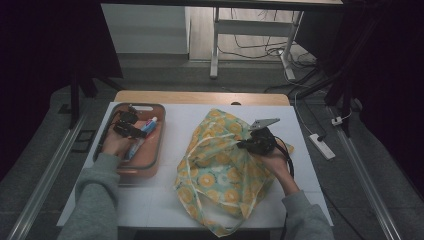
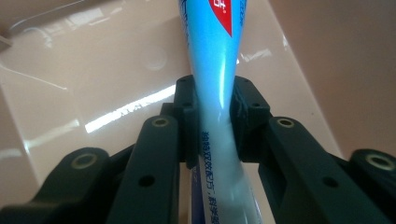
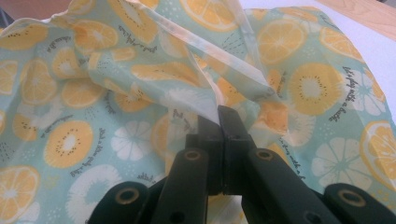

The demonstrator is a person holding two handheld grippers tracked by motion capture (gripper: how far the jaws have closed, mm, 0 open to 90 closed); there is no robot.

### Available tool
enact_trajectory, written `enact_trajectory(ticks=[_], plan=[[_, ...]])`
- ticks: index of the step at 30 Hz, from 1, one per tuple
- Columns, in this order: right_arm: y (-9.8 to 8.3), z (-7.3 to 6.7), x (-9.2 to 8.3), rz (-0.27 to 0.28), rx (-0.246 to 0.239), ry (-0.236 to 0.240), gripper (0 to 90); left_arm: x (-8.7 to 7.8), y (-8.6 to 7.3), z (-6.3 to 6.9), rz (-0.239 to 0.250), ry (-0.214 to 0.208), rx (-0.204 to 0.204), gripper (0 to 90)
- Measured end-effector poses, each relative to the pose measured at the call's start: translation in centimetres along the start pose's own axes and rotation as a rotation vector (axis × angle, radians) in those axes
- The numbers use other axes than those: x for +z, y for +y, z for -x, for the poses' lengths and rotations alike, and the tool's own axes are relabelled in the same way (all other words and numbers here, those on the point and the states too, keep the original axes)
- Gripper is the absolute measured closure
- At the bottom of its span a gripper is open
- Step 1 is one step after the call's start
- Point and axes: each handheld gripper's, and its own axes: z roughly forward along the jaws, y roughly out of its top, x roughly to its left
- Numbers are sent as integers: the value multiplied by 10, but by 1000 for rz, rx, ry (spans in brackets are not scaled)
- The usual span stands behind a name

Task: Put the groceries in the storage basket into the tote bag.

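Over at the left of the bench [image 1: 165,200], the left hand-held gripper [image 1: 131,131] reaches into a shallow pink tray [image 1: 156,150] and has a blue-and-white toothpaste tube [image 2: 215,93] between its pads. In the left gripper view the tube runs straight away from the camera, passing through the gap between the two black jaws, and both pads press against its flattened sides, so the grip is clenched on the tube. Its long axis lies along the line of the jaws. From the high view the tube lies on the tray floor with its length running from near left to far right, the white capped end pointing toward the far right corner of the tray; printed text and a red patch show on its far part.

To the right, the fruit-print drawstring bag [image 1: 220,170] lies crumpled on the middle of the bench, pale green with orange and lemon slices. The right hand-held gripper [image 1: 250,142] comes in from the right, and in the right gripper view its jaws are pinched together on a fold of the bag's cloth near the pale drawstring [image 3: 224,51], holding the cloth up in a ridge.

The tray and the bag lie near each other but apart.
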Motion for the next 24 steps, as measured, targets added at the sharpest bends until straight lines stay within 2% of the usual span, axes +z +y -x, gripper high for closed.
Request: enact_trajectory(ticks=[2,7,12,14,17,24], plan=[[0,0,-1,1,1,0,890,-6,-1,0,36,11,-1,745],[0,0,-1,7,1,-2,890,-31,-3,0,135,-23,14,747],[1,-1,-1,8,-3,-3,890,-61,-4,6,251,-89,35,750],[1,-1,-2,10,-5,-3,890,-77,-5,12,310,-115,55,750],[2,-2,-2,15,-8,-4,890,-95,-5,22,372,-150,94,750],[2,-2,-2,13,-8,-3,890,-124,-5,57,460,-237,204,752]])
